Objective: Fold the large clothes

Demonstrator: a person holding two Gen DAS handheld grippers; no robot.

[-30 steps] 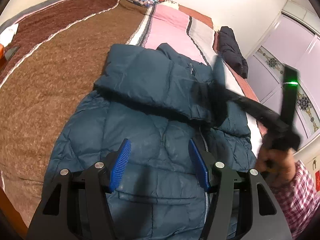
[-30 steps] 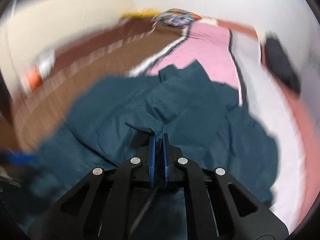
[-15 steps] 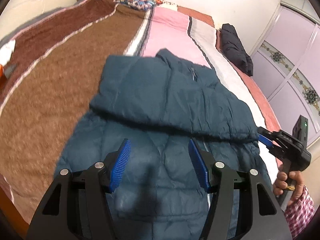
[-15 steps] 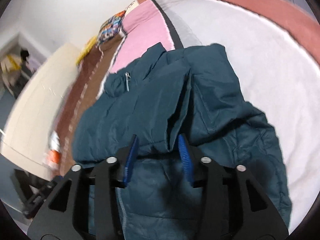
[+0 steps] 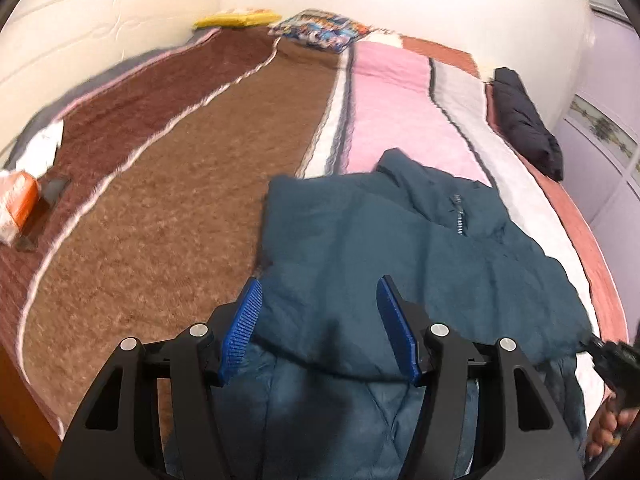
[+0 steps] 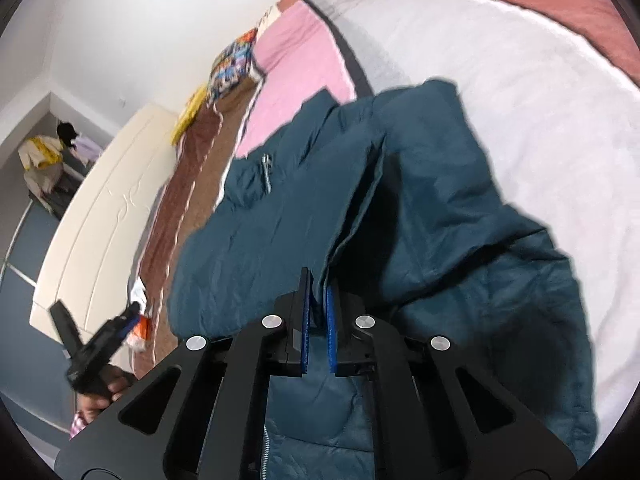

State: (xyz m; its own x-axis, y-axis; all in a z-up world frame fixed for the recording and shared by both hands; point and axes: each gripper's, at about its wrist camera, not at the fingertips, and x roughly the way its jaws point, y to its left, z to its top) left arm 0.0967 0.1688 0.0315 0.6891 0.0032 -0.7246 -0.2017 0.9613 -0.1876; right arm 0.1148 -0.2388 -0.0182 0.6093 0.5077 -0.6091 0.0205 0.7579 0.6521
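Note:
A dark teal puffer jacket [image 5: 420, 248] lies on the bed, front up, with one sleeve folded across its chest. My left gripper [image 5: 320, 328] is open and empty, its blue pads on either side of the folded sleeve's left end, just above it. My right gripper [image 6: 318, 320] is shut on the jacket's sleeve fold [image 6: 344, 208], with fabric pinched between the blue pads. The jacket [image 6: 460, 240] fills the right wrist view. The right gripper also shows at the far right of the left wrist view [image 5: 612, 356], at the sleeve's end.
The bed has a brown, pink and white striped blanket [image 5: 168, 208]. A black garment [image 5: 524, 120] lies at the far right edge. A patterned pillow [image 5: 320, 34] and a yellow item [image 5: 236, 20] sit by the headboard. An orange and white packet [image 5: 16, 204] lies at the left.
My right gripper opened after carrying the sleeve across, then closed again on the sleeve fold. My left gripper moved forward and left, to the sleeve's left end, staying open.

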